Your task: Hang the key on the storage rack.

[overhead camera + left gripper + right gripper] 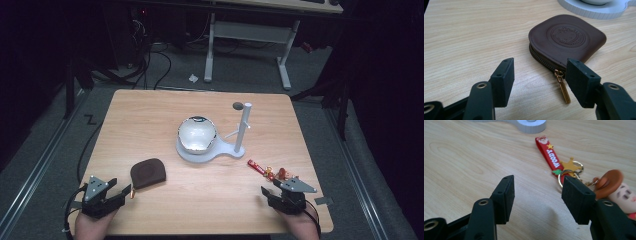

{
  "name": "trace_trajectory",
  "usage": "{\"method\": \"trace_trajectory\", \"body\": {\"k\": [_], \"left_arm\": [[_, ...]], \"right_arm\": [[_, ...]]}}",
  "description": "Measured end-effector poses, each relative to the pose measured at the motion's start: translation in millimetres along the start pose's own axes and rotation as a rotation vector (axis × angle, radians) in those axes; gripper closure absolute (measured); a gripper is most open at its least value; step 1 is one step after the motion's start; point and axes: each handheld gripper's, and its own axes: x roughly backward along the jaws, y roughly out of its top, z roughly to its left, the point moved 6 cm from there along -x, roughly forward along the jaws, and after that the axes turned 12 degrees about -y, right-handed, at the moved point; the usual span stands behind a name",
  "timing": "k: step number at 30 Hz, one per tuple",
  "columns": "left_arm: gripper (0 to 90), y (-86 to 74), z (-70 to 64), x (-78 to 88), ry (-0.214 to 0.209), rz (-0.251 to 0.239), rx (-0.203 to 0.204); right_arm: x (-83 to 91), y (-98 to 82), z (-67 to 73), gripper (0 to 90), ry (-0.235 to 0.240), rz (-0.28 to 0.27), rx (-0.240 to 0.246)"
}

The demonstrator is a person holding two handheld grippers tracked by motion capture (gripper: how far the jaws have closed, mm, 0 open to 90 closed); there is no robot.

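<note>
In the left gripper view, the left gripper (539, 80) has its fingers (503, 80) spread apart with nothing between them, only bare wood grain. Just beyond them, right of centre in the frame, lies a brown leather coin pouch (567, 40) with an embossed round emblem on its top; its zip runs along the near edge, closed, and the gold zip pull (564, 90) lies flat on the surface, close beside the right-hand finger. At the upper right of that frame sits the edge of a white ribbed base (599, 11).

In the right gripper view, the right gripper (537, 197) is likewise released, its fingers (504, 197) wide and holding nothing. Past the right-hand finger, at the right of the frame, lies a keychain: a red rubber strap (550, 153) lettered "WOODY", a gold star charm (570, 165), a metal ring, and a small figure with a brown hat (609, 183), partly hidden behind the finger.

In the high view, the left gripper (122, 192) rests at the lower left of the wooden surface (150, 115), the pouch (148, 172) just beyond it. The right gripper (265, 192) rests at the lower right, the keychain (267, 170) just above it. At the centre stands a white stand (235, 149) carrying a shiny bowl (197, 134) and an upright post (245, 125). A small dark disc (238, 105) lies behind the post.
</note>
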Motion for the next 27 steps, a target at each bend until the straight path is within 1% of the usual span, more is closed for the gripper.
{"method": "trace_trajectory", "body": {"k": [2,3,6,7,8,10,11,14,22,24,27], "left_arm": [[40.4,1.1,0.6,-1.0,-0.001,-0.004,0.003],[40.2,0.7,0.6,-3.8,-0.005,0.002,0.006],[39.4,-0.3,-1.1,-6.2,-0.005,0.017,-0.008],[39.4,-0.3,-1.1,-6.2,-0.005,0.017,-0.008],[39.4,0.0,-2.0,-5.1,-0.007,0.014,-0.009],[39.4,0.3,-2.3,-4.2,-0.007,0.01,-0.008],[39.2,0.3,-2.0,-3.5,-0.008,0.009,-0.005],[38.9,-0.2,-1.4,-4.3,-0.01,0.012,0.001],[38.4,-0.5,-3.2,-5.0,-0.013,0.017,-0.01],[38.3,-0.5,-2.0,-4.4,-0.014,0.015,-0.004],[37.8,-0.6,-1.5,-4.6,-0.015,0.014,0.001]], "right_arm": [[0.9,-2.2,-2.2,44.0,-0.007,0.002,-0.005],[0.8,-3.4,-3.1,44.1,-0.006,0.006,-0.003],[0.6,-5.2,-5.8,44.4,-0.003,0.008,-0.004],[0.6,-5.2,-5.8,44.4,-0.003,0.008,-0.004],[0.4,-4.8,-7.4,44.8,-0.005,-0.004,-0.004],[0.1,-4.8,-8.8,44.8,-0.005,-0.005,-0.003],[0.6,-5.6,-9.5,45.1,0.001,0.0,-0.018],[2.2,-7.0,-10.7,45.5,0.0,-0.006,-0.014],[3.9,-8.3,-15.5,45.3,-0.002,0.0,-0.014],[4.0,-9.4,-17.3,45.4,-0.005,0.014,-0.021],[4.2,-9.6,-18.1,45.4,-0.005,0.014,-0.022]]}}
